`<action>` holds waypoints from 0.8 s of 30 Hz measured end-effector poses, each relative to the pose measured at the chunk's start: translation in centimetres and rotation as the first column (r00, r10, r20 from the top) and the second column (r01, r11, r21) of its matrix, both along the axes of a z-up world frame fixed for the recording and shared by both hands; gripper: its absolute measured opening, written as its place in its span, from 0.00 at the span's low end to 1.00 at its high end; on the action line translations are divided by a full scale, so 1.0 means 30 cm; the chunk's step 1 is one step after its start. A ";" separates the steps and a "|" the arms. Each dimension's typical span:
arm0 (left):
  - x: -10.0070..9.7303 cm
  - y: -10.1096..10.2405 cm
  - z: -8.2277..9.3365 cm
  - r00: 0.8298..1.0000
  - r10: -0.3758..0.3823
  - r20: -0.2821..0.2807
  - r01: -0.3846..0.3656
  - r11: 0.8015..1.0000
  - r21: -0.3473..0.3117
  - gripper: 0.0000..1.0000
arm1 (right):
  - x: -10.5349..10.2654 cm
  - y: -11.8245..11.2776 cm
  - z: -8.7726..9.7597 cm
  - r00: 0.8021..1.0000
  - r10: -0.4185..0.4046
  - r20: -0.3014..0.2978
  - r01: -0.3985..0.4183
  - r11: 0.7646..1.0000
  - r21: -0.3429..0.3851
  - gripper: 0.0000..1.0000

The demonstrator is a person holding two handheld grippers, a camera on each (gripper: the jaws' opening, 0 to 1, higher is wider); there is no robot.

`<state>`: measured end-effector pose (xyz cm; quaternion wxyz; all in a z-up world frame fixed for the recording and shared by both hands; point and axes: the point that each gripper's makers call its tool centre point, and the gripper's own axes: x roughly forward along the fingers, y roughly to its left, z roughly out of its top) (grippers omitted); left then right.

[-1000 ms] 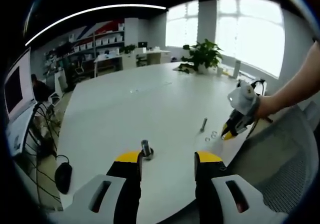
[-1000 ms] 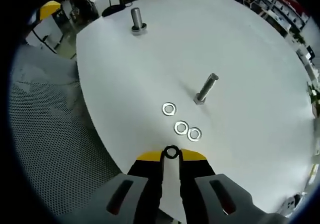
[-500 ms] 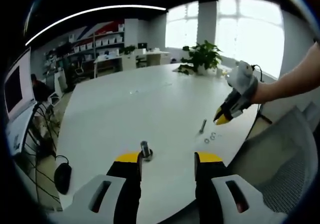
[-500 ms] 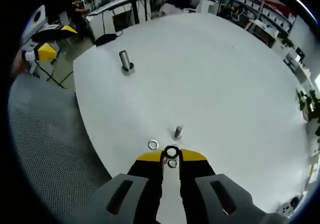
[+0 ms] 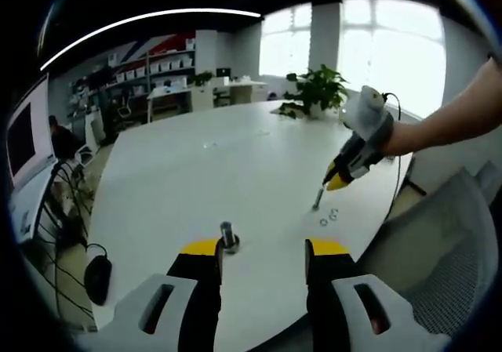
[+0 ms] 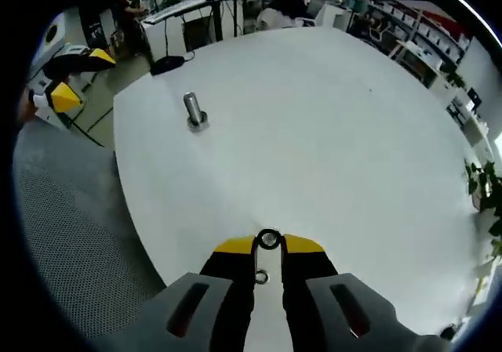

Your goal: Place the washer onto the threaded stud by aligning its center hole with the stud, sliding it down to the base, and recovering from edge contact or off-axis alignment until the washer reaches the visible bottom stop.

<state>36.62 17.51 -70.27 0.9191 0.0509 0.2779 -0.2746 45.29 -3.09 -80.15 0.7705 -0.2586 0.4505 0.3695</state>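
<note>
Washer pinched at right hand-held gripper tips

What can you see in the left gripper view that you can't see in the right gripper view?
The left gripper view has the plant and a thin stud just below the right tool. The right gripper view has the washer pinched in that tool's tip. Both have the white table, the short stud and the open left tool.
</note>
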 end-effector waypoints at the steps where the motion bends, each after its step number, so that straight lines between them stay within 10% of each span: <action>1: 0.000 0.000 0.000 1.000 0.000 0.000 0.000 1.000 -0.001 0.40 | -0.001 0.001 -0.004 1.000 0.000 -0.005 0.000 1.000 -0.002 0.13; 24: -0.005 0.000 -0.013 1.000 -0.002 -0.017 0.002 1.000 0.006 0.40 | 0.010 -0.005 -0.121 0.997 0.019 -0.075 -0.024 0.997 -0.069 0.13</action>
